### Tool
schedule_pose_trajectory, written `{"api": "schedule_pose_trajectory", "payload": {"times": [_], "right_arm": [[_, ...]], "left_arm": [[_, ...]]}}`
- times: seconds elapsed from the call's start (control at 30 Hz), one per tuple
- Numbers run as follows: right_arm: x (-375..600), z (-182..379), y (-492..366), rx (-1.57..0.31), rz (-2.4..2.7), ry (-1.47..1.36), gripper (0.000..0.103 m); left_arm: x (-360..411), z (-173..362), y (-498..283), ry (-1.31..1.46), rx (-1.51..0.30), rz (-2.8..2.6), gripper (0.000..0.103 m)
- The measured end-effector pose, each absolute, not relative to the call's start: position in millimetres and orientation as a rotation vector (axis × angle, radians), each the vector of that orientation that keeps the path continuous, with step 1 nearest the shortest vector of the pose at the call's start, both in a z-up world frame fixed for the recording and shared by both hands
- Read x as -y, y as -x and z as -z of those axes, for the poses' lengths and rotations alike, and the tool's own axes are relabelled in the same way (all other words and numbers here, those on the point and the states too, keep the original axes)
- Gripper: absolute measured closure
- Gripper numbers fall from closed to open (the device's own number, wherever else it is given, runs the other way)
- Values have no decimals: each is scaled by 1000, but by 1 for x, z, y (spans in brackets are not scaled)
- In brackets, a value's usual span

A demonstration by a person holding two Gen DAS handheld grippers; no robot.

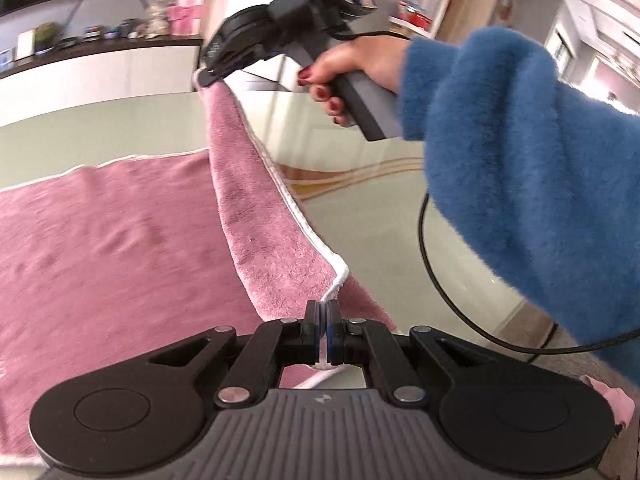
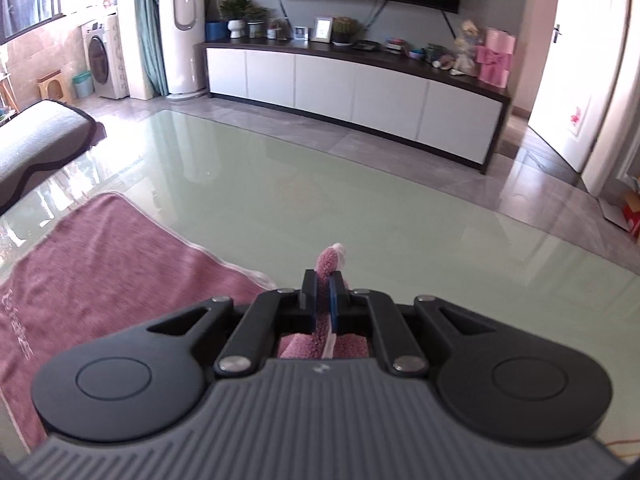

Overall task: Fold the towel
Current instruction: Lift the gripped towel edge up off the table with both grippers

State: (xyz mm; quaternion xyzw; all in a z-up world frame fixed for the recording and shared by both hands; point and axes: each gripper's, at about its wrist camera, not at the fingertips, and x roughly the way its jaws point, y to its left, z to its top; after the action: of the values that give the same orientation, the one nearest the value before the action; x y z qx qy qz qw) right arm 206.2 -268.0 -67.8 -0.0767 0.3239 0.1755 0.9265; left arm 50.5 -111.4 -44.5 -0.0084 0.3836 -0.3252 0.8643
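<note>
Left to right: most of the pink towel [image 1: 100,232] lies flat on the glass table [image 1: 80,132], anchoring the fold. Next, the left gripper [image 1: 322,312], jaws fully closed, pinches the white-piped corner [image 1: 334,284]; the hem runs taut up to the right gripper [image 1: 208,74], likewise closed on the far corner [image 2: 330,258] and held by a hand [image 1: 360,66] in a blue sleeve [image 1: 520,168]. Both corners are raised together, presumably so the lifted edge stays straight when carried over the flat part.
</note>
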Motion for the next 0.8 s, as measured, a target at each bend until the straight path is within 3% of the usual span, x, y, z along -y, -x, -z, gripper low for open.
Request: {"api": "schedule_pose_trajectory", "payload": {"times": [0.8], "right_arm": [[63,64,-227,-620,-524,179,97]], "left_arm": [[-119,40,-25,242,-766,298,100]]}}
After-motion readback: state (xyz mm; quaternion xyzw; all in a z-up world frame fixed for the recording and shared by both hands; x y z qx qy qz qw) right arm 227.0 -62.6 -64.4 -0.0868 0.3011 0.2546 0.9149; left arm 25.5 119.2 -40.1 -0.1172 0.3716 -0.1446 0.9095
